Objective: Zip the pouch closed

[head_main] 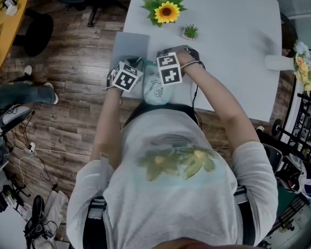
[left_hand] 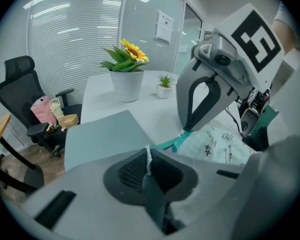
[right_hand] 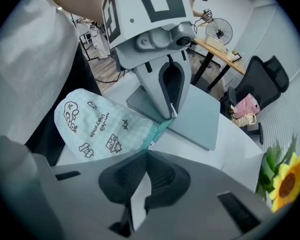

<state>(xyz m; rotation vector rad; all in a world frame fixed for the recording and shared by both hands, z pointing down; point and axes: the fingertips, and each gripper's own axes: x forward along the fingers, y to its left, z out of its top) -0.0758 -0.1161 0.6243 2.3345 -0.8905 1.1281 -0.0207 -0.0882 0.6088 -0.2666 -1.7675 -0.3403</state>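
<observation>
A pale mint pouch (head_main: pixel 158 91) printed with black doodles lies at the near edge of the white table (head_main: pixel 233 30). Its teal zipper (right_hand: pixel 157 131) runs along the edge that faces the grey mat. My left gripper (left_hand: pixel 148 160) is shut on a thin white tab at the zipper's end. My right gripper (right_hand: pixel 140 191) points almost straight down, shut on a flat white pull tab. In the left gripper view the right gripper (left_hand: pixel 186 130) pinches the teal strip beside the pouch (left_hand: pixel 217 145). In the right gripper view the left gripper (right_hand: pixel 171 115) stands just past the pouch (right_hand: pixel 97 126).
A grey mat (head_main: pixel 128 46) lies on the table just beyond the pouch. A potted sunflower (head_main: pixel 166 11) and a small green plant (head_main: pixel 191 32) stand further back. A black office chair (left_hand: pixel 25 104) with bags on it stands off the table's left side.
</observation>
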